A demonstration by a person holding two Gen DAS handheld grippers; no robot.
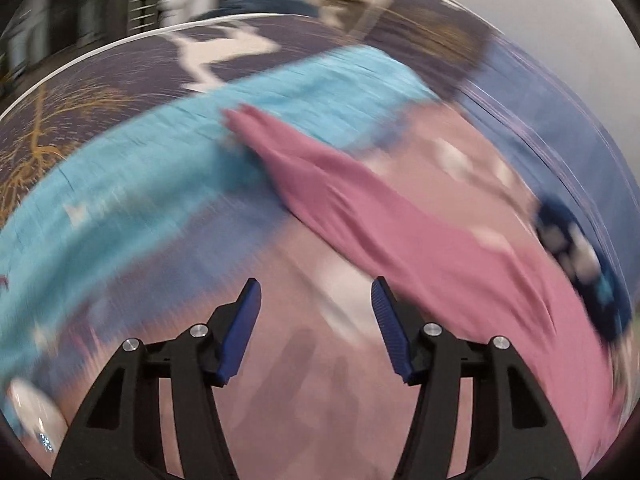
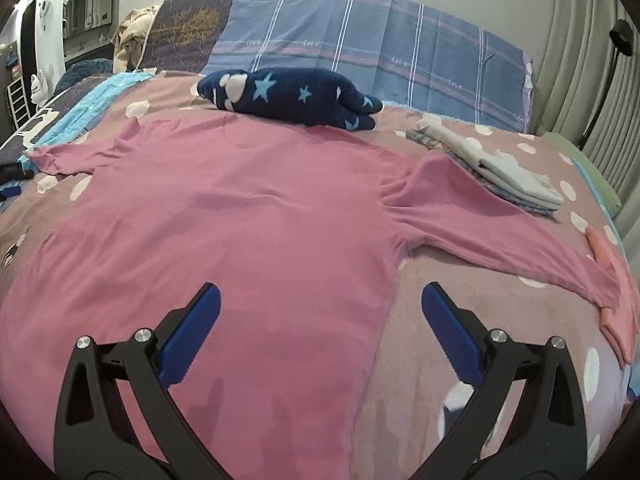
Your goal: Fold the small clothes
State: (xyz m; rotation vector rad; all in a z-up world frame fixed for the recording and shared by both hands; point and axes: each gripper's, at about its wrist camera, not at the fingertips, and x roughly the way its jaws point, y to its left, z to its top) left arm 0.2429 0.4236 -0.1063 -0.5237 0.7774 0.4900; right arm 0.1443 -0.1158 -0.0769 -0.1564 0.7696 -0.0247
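Note:
A pink long-sleeved shirt [image 2: 256, 216] lies spread flat on the bed, both sleeves out to the sides. My right gripper [image 2: 320, 300] is open and empty above the shirt's lower right edge. In the blurred left wrist view the shirt's left sleeve [image 1: 360, 200] runs diagonally across the bed. My left gripper [image 1: 316, 292] is open and empty, just left of that sleeve.
A navy star-patterned plush [image 2: 292, 100] lies beyond the shirt. A stack of folded clothes [image 2: 504, 172] sits at the right, a folded pink item [image 2: 612, 280] near the right edge. A blue striped pillow [image 2: 360, 48] is at the headboard. A light blue towel [image 1: 160, 152] lies left.

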